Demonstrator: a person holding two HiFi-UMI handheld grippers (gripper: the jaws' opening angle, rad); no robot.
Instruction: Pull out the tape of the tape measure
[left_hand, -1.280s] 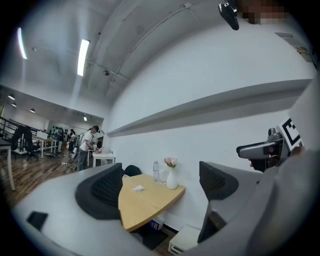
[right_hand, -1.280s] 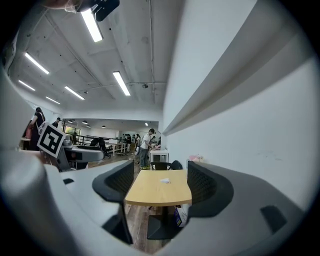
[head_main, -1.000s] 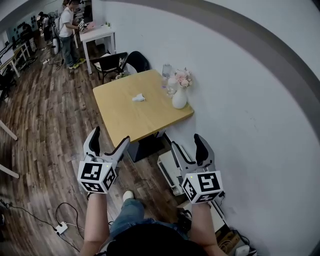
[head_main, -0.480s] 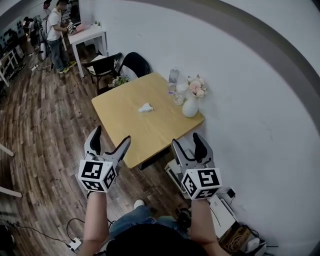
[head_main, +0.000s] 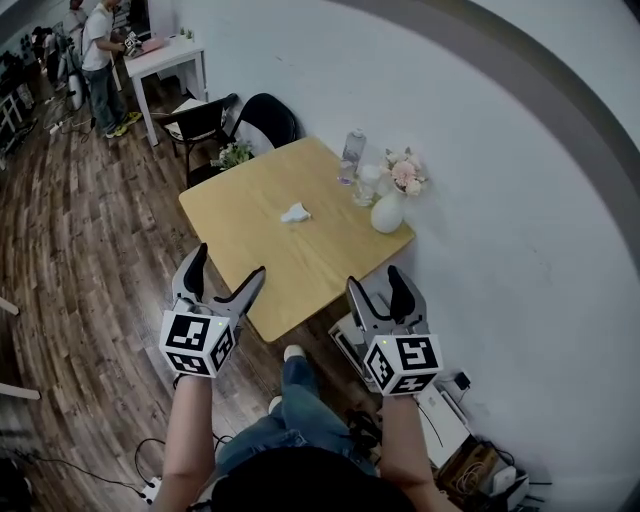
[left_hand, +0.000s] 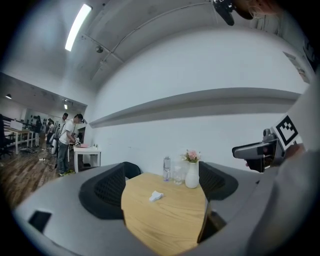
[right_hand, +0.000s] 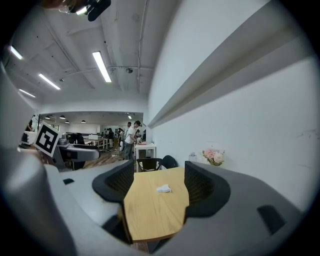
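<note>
At the middle of the square light-wood table (head_main: 250, 255) lay a small pale white object (head_main: 295, 212), too small and blurred to tell whether it was the tape measure. Along the table's wall side stood a white ceramic vase (head_main: 387, 213) of pink flowers (head_main: 404, 172) and a clear plastic bottle (head_main: 352, 152). Well apart from the object, over the dark wood-plank floor (head_main: 90, 260), the left gripper (head_main: 228, 261) and right gripper (head_main: 374, 279) were held side by side, each with jaws spread wide and nothing between them. One left jaw hid part of the table's near edge.
</note>
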